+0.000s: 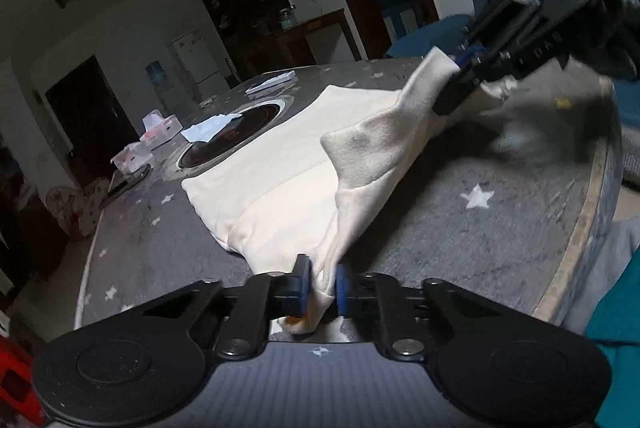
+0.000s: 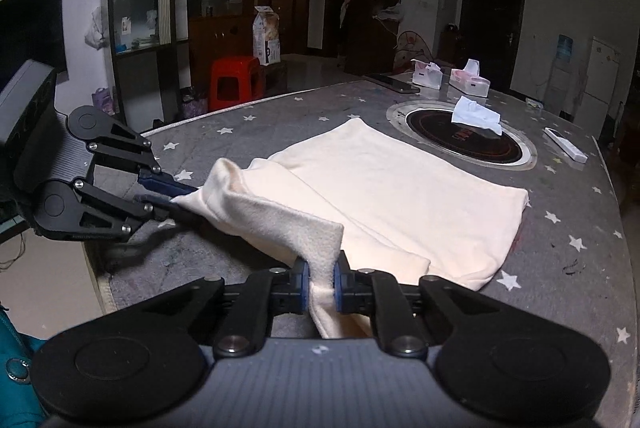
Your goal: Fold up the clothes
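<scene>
A cream garment [image 1: 280, 164] [image 2: 400, 188] lies partly folded on a grey star-print table cover [image 1: 460, 228] [image 2: 280, 108]. My left gripper [image 1: 320, 278] is shut on the garment's near corner, which bunches between its blue pads. In the right wrist view that same left gripper [image 2: 176, 198] shows at the left, pinching a raised edge. My right gripper [image 2: 322, 284] is shut on the other near corner, and appears at the upper right [image 1: 460, 68] of the left wrist view. The edge between both grippers is lifted off the table and sags.
A round black cooktop [image 2: 460, 136] [image 1: 232, 136] is set into the table beyond the garment, with a crumpled tissue [image 2: 476, 116] on it. Tissue boxes [image 2: 468, 80], a phone [image 2: 396, 83] and a white remote [image 2: 566, 144] lie further back. A red stool [image 2: 234, 80] stands past the table edge.
</scene>
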{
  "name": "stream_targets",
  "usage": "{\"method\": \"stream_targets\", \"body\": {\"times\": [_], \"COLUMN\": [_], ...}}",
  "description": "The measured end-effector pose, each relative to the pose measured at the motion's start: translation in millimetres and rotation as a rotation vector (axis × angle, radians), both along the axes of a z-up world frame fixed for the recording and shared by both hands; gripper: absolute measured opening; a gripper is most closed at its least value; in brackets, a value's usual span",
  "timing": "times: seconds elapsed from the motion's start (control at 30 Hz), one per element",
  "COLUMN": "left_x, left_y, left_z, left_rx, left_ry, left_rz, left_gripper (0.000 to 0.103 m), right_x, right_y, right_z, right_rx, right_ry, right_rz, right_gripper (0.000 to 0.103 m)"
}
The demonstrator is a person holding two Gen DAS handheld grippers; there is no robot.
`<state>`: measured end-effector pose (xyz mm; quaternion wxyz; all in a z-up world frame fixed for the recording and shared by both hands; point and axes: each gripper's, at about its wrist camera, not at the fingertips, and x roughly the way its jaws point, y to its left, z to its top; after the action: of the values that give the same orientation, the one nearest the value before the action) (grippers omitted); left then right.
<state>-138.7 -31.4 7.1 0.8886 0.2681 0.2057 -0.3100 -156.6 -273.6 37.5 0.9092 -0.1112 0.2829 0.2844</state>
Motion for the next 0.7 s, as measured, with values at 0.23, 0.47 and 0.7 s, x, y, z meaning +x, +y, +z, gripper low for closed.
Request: {"method": "stream_targets", "body": {"times": [0.23, 0.47, 0.7], "left_x": [-13.1, -60.5, -60.5], "left_y": [10.5, 18.7, 15.9], "left_z": [27.4, 60.4, 83.7], "left_rx": [-0.125, -0.189, -0.236], "left_ry": [0.055, 0.064, 0.043], "left_rz": [0.012, -0.022, -0.014], "left_gripper": [0.012, 0.012, 0.012], "right_x": [-21.5, -65.4, -70.7], "right_y": [-5.2, -16.1, -20.8], "right_z": [12.7, 43.7, 68.9], "right_rx": [0.016, 0.024, 0.010], "right_ry": [-0.027, -0.033, -0.030], "right_rz": [0.012, 0.053, 0.063], "right_gripper": [0.009, 0.009, 0.009]}}
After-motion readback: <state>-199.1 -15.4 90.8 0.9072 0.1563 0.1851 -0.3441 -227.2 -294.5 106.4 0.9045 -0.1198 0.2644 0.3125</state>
